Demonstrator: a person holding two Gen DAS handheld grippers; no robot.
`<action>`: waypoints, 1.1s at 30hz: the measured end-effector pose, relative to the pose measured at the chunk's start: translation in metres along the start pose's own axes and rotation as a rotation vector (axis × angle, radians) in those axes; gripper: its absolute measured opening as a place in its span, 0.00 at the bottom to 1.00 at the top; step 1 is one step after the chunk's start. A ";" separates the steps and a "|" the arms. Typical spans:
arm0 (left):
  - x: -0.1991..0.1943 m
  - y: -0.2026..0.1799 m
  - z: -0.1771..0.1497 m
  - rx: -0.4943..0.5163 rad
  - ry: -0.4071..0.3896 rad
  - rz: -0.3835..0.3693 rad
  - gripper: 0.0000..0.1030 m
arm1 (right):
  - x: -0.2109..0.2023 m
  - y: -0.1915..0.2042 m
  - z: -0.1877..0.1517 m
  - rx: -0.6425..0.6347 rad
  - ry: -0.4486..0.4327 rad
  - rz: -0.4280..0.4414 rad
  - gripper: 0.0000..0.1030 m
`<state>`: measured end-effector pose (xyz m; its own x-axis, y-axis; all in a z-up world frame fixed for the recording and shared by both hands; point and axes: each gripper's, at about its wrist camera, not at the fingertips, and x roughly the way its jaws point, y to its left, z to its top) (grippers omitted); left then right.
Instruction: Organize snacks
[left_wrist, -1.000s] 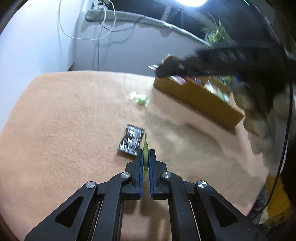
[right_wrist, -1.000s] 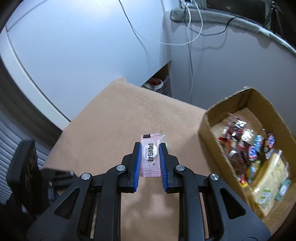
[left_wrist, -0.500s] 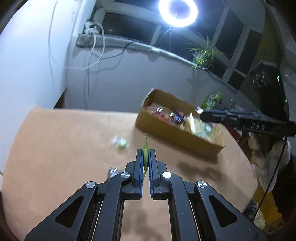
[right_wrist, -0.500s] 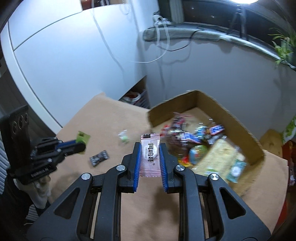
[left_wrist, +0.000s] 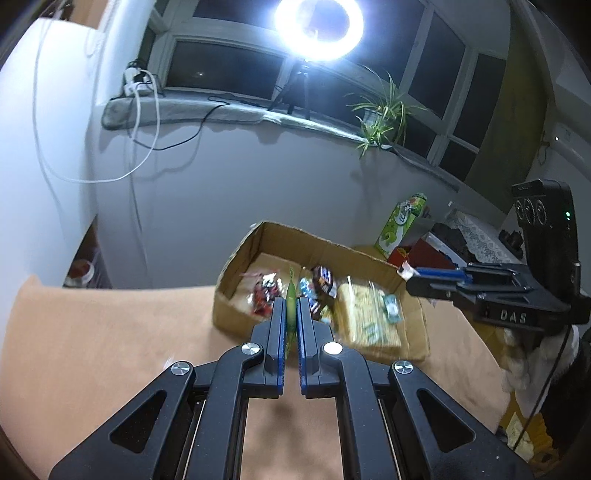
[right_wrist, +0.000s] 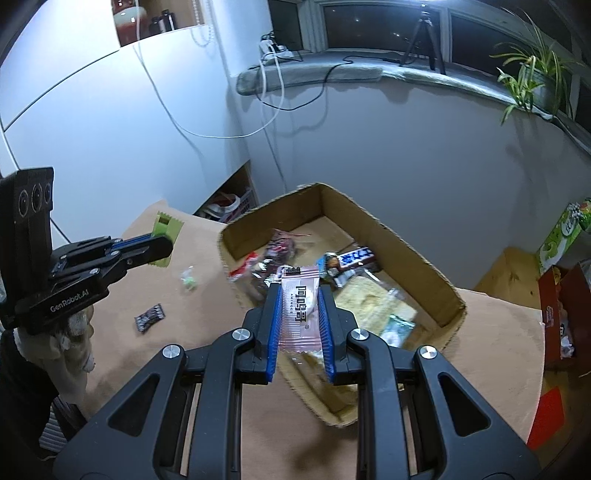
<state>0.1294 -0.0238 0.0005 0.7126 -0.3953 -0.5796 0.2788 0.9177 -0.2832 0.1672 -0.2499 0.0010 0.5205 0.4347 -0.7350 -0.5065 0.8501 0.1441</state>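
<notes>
Fingers of my left gripper are pinched on a thin green packet, seen edge-on; in the right wrist view the same packet shows flat, held above the worktop. Fingers of my right gripper clamp a pink wrapped snack by its two long edges, raised over the near corner of the cardboard box. I note the box holds mixed snacks, among them a chocolate bar and a pale cracker pack. Two items lie loose on the tan worktop to the box's left: a small green-white sweet and a dark packet.
</notes>
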 end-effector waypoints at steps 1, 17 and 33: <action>0.005 -0.002 0.002 0.005 0.003 0.001 0.04 | 0.002 -0.004 -0.001 0.006 0.002 0.000 0.19; 0.065 -0.042 0.007 0.112 0.064 0.020 0.04 | 0.033 -0.051 -0.016 0.067 0.040 0.000 0.19; 0.074 -0.063 0.006 0.152 0.074 0.045 0.15 | 0.032 -0.057 -0.023 0.058 0.042 -0.019 0.22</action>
<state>0.1678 -0.1101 -0.0201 0.6788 -0.3506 -0.6452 0.3461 0.9277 -0.1401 0.1970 -0.2911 -0.0463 0.4998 0.4062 -0.7650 -0.4554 0.8745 0.1668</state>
